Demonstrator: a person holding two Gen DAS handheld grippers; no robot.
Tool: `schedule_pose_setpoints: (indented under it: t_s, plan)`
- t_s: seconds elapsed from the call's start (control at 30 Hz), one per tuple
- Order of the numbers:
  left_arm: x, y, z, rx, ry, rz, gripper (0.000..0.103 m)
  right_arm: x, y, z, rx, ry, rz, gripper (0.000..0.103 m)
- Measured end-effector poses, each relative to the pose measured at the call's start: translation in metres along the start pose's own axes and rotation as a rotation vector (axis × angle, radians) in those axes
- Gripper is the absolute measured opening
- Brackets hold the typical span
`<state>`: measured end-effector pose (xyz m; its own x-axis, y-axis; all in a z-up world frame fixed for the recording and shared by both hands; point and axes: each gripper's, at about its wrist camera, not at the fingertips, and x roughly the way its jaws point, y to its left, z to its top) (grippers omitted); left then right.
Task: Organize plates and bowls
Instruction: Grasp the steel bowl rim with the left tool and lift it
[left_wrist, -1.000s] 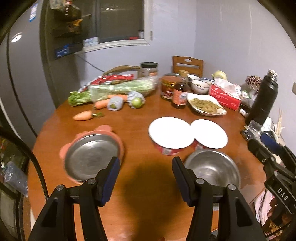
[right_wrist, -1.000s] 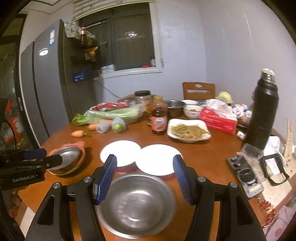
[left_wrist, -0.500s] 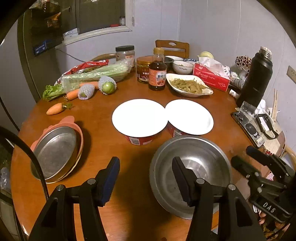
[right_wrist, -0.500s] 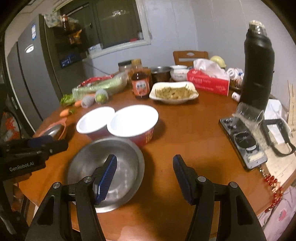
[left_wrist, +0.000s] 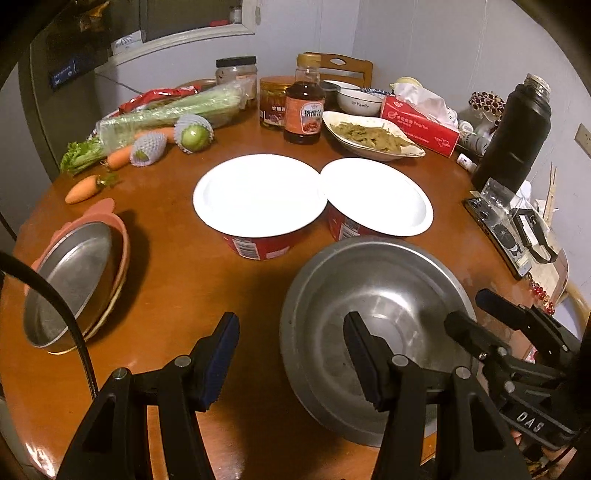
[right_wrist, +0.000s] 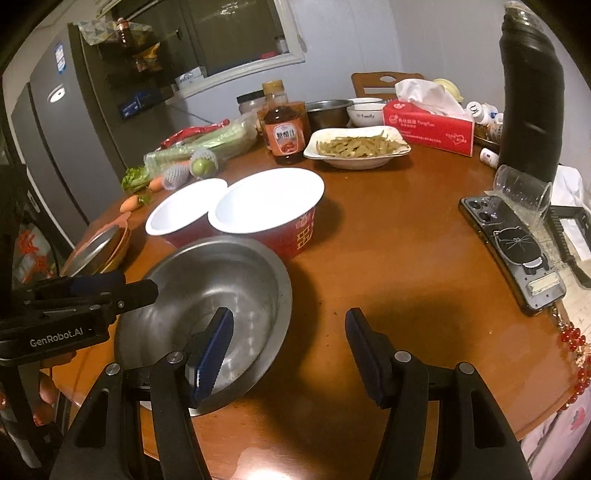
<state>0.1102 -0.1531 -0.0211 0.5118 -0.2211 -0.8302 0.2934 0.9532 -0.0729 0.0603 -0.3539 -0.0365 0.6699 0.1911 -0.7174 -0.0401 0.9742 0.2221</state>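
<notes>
A large steel bowl (left_wrist: 373, 295) (right_wrist: 221, 291) sits near the table's front edge. Behind it stand two red paper bowls with white insides (left_wrist: 258, 195) (left_wrist: 376, 195) (right_wrist: 269, 206) (right_wrist: 184, 210). A steel plate lies in a pink dish (left_wrist: 70, 280) (right_wrist: 99, 243) at the left. My left gripper (left_wrist: 291, 350) is open, its right finger over the steel bowl's near side. My right gripper (right_wrist: 288, 350) is open, its left finger over the bowl's right side. Each gripper shows in the other's view, the right gripper (left_wrist: 491, 317) beside the bowl's right rim and the left gripper (right_wrist: 107, 288) at its left rim.
On the round wooden table (right_wrist: 388, 258): a dish of food (left_wrist: 373, 136), a sauce bottle (left_wrist: 304, 107), jars, celery and carrots (left_wrist: 155, 122), a tissue box (left_wrist: 421, 122), a black flask (left_wrist: 517, 133), a phone (right_wrist: 513, 247) and a clear cup (right_wrist: 524, 188) at the right.
Both grippers have moved in closer to the steel bowl; the left swung right from the pink dish, the right shifted so the bowl lies to its left. Both stayed open.
</notes>
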Motion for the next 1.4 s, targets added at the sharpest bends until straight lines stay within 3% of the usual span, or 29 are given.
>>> schedule_pose_setpoints:
  t_s: [0.2,0.57,0.67,1.07,1.4]
  plan:
    - [0.011,-0.001,-0.001,-0.006,0.021,-0.013,0.058,0.004,0.007,-0.003,-0.042,-0.005,-0.016,0.053]
    - [0.02,-0.007,-0.003,-0.01,0.032,-0.07,0.058,0.009,0.012,-0.005,-0.041,0.023,0.032,0.046]
    - [0.021,-0.007,-0.004,-0.013,0.037,-0.087,0.053,0.011,0.016,-0.005,-0.045,0.031,0.056,0.043]
    - [0.013,-0.003,-0.013,-0.017,0.025,-0.077,0.05,0.007,0.028,-0.003,-0.057,0.022,0.045,0.04]
    - [-0.022,0.032,-0.023,-0.065,-0.04,-0.043,0.05,-0.002,0.069,-0.001,-0.125,-0.008,0.082,0.04]
